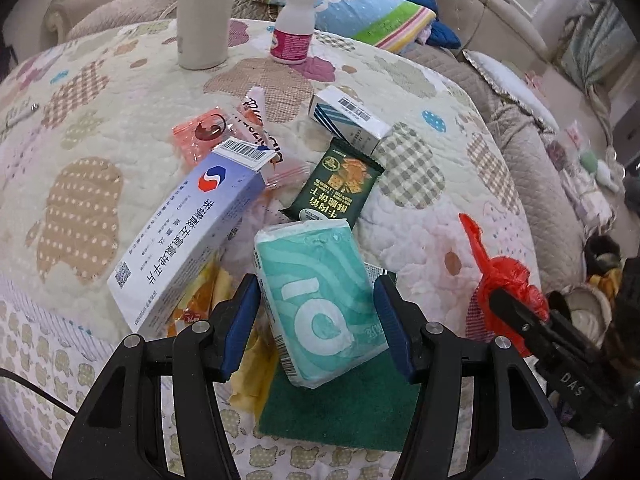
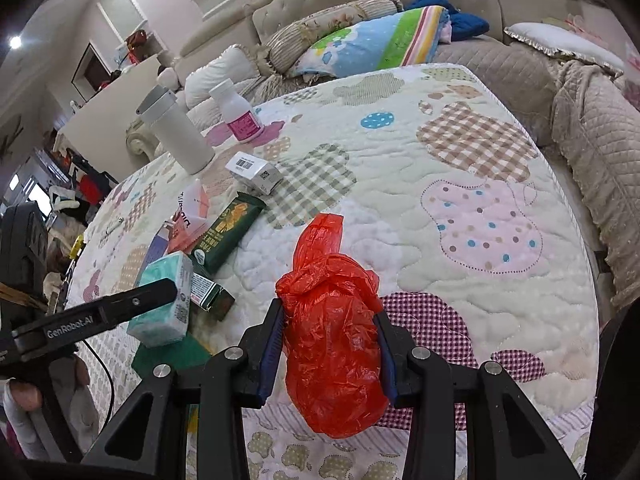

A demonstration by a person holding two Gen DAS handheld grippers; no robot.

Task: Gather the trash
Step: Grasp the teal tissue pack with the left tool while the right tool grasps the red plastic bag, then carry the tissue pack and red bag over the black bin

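Currently: left tool (image 1: pixel 318 308) clenched on tissue pack (image 1: pixel 320 304) over green pad (image 1: pixel 340 412); right tool (image 2: pixel 330 340) clenched on red bag (image 2: pixel 332 344); quilted table (image 2: pixel 460 200) underneath.

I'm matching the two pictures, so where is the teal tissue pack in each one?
Left wrist: teal tissue pack, bottom center, between the left tool's fingers.
Right wrist: left of center, behind the left tool's finger.
Shared landmark: dark green snack packet, just beyond it.
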